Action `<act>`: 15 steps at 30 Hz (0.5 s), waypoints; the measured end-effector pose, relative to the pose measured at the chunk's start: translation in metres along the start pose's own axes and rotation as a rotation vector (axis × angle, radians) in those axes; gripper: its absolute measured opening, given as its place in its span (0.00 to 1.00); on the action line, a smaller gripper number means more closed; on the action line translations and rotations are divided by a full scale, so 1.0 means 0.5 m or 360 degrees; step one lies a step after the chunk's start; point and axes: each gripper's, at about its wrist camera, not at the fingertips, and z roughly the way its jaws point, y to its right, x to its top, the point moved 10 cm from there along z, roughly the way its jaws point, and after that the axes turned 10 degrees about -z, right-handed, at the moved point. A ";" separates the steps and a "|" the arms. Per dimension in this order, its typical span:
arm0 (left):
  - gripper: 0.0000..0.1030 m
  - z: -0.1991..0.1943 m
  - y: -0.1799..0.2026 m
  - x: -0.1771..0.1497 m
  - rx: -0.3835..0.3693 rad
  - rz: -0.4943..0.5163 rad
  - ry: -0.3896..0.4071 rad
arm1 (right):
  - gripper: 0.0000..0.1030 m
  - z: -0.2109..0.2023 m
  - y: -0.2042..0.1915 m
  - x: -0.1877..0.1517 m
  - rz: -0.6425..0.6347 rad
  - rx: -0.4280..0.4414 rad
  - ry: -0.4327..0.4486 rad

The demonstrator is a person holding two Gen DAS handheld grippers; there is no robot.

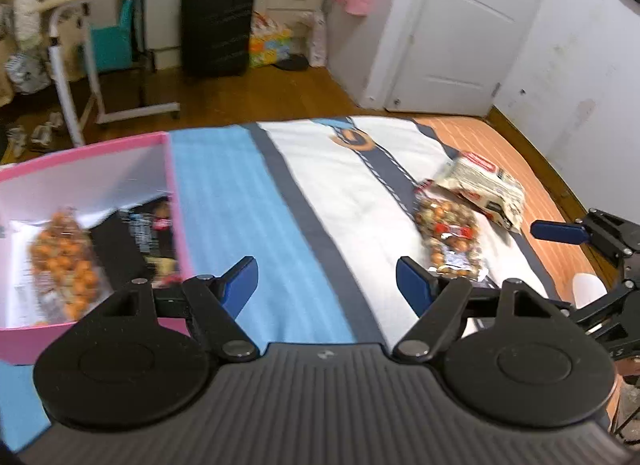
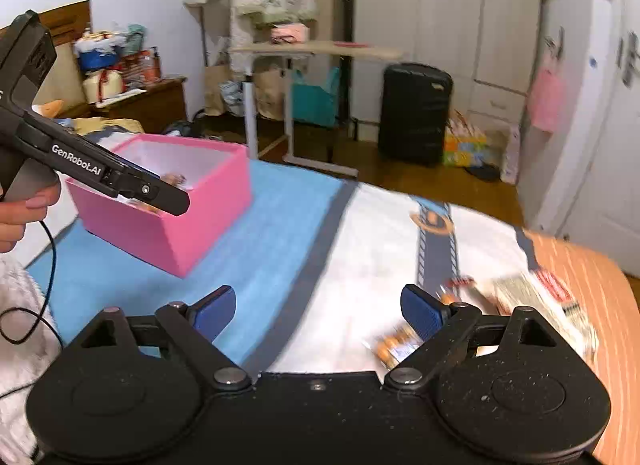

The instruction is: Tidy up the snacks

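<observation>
Left claw (image 1: 327, 285): blue-padded jaws spread wide, nothing between them, over the striped blue, white and orange bedspread (image 1: 248, 201).
Pink square cardboard box (image 1: 178, 221): just left of it, snack packets inside.
Clear bag of orange nuts (image 1: 448, 237): ahead-right, touching a white printed packet (image 1: 486, 189).
Right claw (image 2: 319, 311): jaws wide, empty; both packets blurred just to its right, box far ahead-left.
</observation>
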 end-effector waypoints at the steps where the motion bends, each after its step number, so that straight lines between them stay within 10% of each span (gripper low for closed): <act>1: 0.73 0.014 0.011 -0.004 -0.0014 0.0008 -0.0010 | 0.90 0.005 0.011 -0.013 0.0008 -0.0032 -0.0008; 7: 0.73 0.105 0.089 -0.024 -0.0120 0.0056 -0.0066 | 0.91 0.024 0.049 -0.067 -0.0011 -0.0031 0.0184; 15: 0.73 0.240 0.149 -0.016 -0.0225 -0.0018 -0.0140 | 0.92 0.110 0.105 -0.122 0.0099 -0.0146 0.0055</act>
